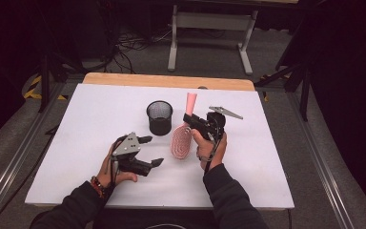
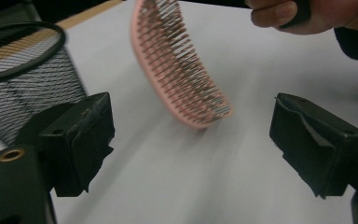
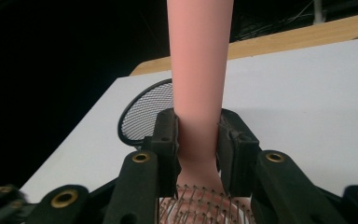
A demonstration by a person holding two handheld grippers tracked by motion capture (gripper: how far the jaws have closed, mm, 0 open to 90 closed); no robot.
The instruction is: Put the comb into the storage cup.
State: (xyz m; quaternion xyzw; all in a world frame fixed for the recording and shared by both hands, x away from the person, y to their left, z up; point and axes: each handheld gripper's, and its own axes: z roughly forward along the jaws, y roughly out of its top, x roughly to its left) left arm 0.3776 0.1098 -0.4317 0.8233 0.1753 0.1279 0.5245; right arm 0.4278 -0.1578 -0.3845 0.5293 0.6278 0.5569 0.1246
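Note:
A pink hairbrush [image 1: 181,141] hangs just above the white table, head down and handle up. My right gripper [image 1: 190,120] is shut on its handle [image 3: 198,70], just above the bristled head [image 3: 200,207]. The brush head [image 2: 182,70] shows tilted in the left gripper view, bristles facing right. A black mesh cup [image 1: 159,117] stands upright left of the brush. My left gripper [image 1: 151,150] is open and empty, low over the table, pointing toward the brush head, its jaws wide apart [image 2: 191,154].
The white board [image 1: 100,181] lies on a wooden table whose far edge [image 1: 167,80] shows behind it. Metal rails [image 1: 14,162] run along both sides. A white frame stand [image 1: 209,28] is on the floor beyond.

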